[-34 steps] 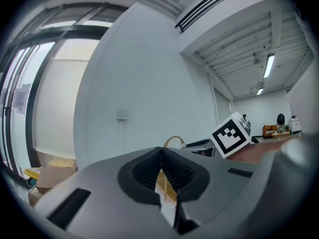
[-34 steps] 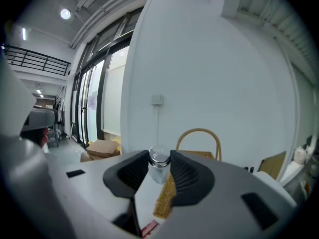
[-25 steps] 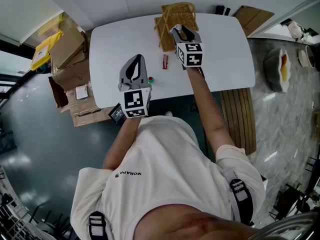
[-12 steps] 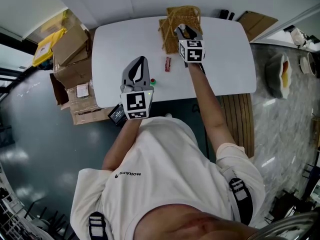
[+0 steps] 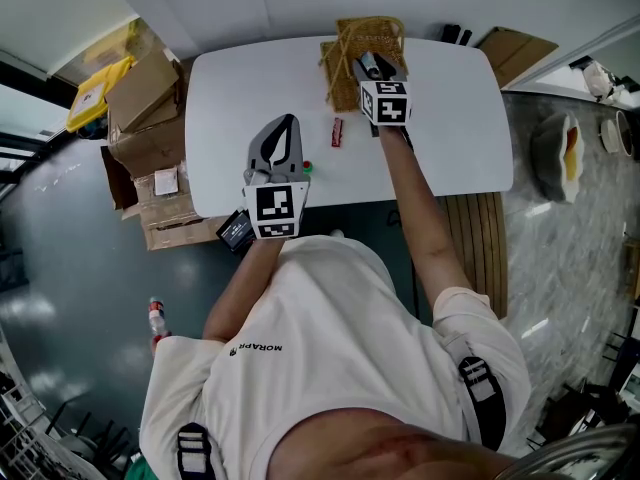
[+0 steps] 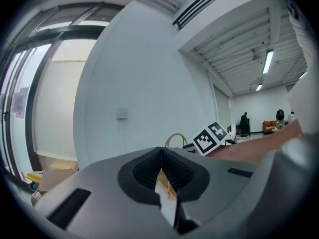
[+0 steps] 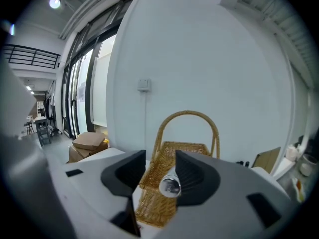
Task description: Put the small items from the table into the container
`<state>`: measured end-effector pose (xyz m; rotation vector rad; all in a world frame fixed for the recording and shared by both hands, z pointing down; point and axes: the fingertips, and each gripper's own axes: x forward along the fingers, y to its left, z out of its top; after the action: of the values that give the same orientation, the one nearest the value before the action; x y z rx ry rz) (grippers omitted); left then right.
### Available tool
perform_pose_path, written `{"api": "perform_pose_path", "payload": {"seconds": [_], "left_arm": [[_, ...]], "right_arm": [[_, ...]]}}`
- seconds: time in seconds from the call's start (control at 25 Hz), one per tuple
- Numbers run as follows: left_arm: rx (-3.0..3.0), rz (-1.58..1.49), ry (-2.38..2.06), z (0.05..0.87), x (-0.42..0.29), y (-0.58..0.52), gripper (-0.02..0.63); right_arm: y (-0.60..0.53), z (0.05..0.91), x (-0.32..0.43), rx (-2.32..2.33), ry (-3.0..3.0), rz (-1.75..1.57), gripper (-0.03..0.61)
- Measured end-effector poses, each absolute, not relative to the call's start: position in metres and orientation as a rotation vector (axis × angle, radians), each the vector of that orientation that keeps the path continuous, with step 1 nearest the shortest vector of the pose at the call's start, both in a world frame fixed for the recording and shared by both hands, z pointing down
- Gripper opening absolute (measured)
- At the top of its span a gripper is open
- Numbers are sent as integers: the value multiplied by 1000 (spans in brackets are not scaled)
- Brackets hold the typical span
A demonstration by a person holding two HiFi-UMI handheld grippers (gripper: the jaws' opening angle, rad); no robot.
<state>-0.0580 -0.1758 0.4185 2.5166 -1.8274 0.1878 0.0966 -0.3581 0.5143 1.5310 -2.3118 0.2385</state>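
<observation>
Two small items lie loose on the white bench (image 5: pixel 450 118), so the job looks partway through. Off the bench's left end, cardboard boxes (image 5: pixel 140 98) are stacked on the floor. At the far edge of the bench sits the container, a wicker basket (image 5: pixel 345 80) with a hooped handle, and the right gripper view looks straight into its open weave (image 7: pixel 172 153).

The right tongs (image 5: pixel 366 64) hang above the basket and tilt down toward it. Their jaws are opening, and a small shiny round piece (image 7: pixel 170 185) sits between them – it lies against the right-hand pad, with a clear gap to the other. I cannot tell just what the piece is. The step in hand reads as the release: the piece is over the basket and about to drop in.

The left tongs (image 5: pixel 283 124) hover near the front edge of the bench with their jaws together and nothing in them (image 6: pixel 161 152).

On the bench, between the two tongs, a small red item (image 5: pixel 337 131) lies well short of the basket. A tiny green item (image 5: pixel 306 167) lies just beside the left tongs.

Next, once the shiny piece has fallen clear, the right tongs would need to pull back toward the red item – or the left tongs could open and dip to the green one close by.
</observation>
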Motion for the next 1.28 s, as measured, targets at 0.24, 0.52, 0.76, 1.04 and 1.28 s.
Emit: {"api": "perform_pose_path", "payload": {"seconds": [0.24,0.52,0.76,1.04,1.28], "left_arm": [[2513,188,-1826,420,-58,-176,5],[2517,180,-1820,419,-59,-174,5],[2517,174,-1822,419,-59,-171,4],[2510,162,-1830,416,-62,-166,5],[2500,104,-1830,412,-66,-162,4]], "right_arm": [[-351,519,100,1548,-2316,258,181],[-335,504,98,1588,-2365,248,153],[-321,485,97,1632,-2420,246,61],[-299,464,89,1646,-2485,238,12],[-275,445,75,1630,-2547,215,12]]}}
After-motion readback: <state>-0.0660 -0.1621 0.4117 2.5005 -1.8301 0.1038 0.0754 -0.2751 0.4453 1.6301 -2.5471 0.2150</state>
